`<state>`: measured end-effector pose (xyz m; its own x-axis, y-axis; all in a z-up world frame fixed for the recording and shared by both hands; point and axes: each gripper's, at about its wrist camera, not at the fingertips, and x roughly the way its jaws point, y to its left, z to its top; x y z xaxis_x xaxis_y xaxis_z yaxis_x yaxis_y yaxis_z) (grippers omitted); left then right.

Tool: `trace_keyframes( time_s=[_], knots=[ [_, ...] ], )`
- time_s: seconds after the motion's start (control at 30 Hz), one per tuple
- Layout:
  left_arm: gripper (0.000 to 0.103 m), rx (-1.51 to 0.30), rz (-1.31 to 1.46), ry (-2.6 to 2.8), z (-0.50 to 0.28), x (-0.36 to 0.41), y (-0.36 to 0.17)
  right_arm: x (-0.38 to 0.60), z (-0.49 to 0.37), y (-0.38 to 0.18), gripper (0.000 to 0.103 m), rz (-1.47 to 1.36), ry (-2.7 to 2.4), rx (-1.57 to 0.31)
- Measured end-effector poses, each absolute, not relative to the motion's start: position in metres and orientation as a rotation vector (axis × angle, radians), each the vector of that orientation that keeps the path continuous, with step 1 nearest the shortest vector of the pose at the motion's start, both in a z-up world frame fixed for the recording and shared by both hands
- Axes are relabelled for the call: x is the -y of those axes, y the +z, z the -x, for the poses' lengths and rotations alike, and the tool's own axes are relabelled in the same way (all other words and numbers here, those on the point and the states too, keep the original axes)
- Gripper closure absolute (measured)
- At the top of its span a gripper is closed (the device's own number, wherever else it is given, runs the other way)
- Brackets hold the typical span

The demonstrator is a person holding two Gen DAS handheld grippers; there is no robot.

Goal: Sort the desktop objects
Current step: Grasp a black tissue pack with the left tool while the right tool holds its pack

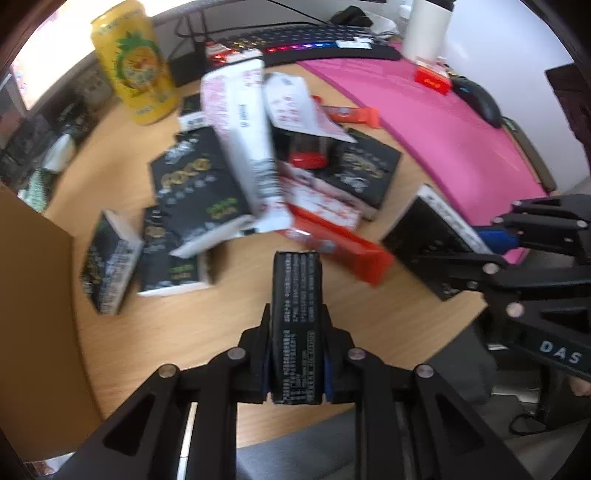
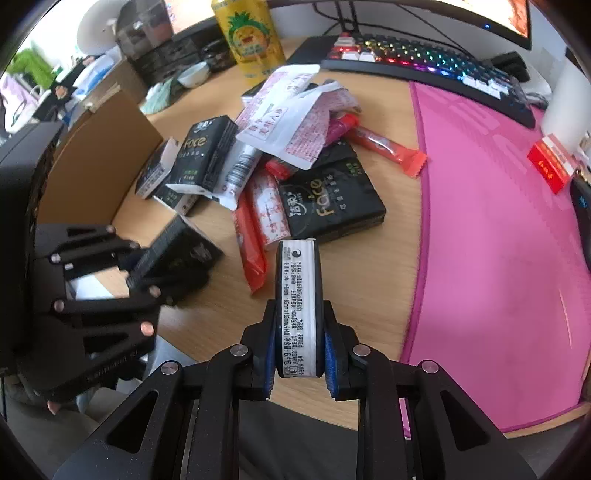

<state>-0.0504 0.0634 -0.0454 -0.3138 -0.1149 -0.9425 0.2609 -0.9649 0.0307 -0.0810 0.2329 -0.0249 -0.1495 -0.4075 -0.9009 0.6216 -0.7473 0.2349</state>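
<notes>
Each set of jaws was clamped on one black tissue pack: the left gripper (image 1: pixel 295 354) on one pack (image 1: pixel 296 314), the right gripper (image 2: pixel 300 350) on another (image 2: pixel 298 306), both held edge-on just above the tabletop (image 2: pixel 369 266). They were judged light and squishy, best pinched across the narrow sides. Roughly four more black packs (image 2: pixel 332 210) were left piled, plus one pineapple can (image 2: pixel 251 37).

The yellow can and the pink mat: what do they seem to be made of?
The yellow can looks like thin metal with a glossy printed coat; light reflects off its side. The pink mat looks like soft fabric or rubber with a matte finish and a stitched-looking darker edge; which one is unclear.
</notes>
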Motion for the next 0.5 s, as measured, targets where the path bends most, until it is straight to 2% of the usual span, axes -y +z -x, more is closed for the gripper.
trace_keyframes(
  time_s=[0.13, 0.27, 0.5],
  knots=[
    [0.079, -0.242, -1.667, -2.374, 0.044, -0.054, -0.041, -0.232, 0.083, -0.023, 0.076, -1.449, -1.949, -0.256],
    [0.063, -0.226, -1.631, -2.377, 0.041, -0.052, -0.036, -0.234, 0.083, -0.018, 0.067, -1.443, -1.95, -0.255],
    [0.063, -0.221, -1.627, -2.385, 0.04, -0.052, -0.035, -0.23, 0.077, -0.019, 0.066, -1.444, -1.941, -0.289]
  ],
)
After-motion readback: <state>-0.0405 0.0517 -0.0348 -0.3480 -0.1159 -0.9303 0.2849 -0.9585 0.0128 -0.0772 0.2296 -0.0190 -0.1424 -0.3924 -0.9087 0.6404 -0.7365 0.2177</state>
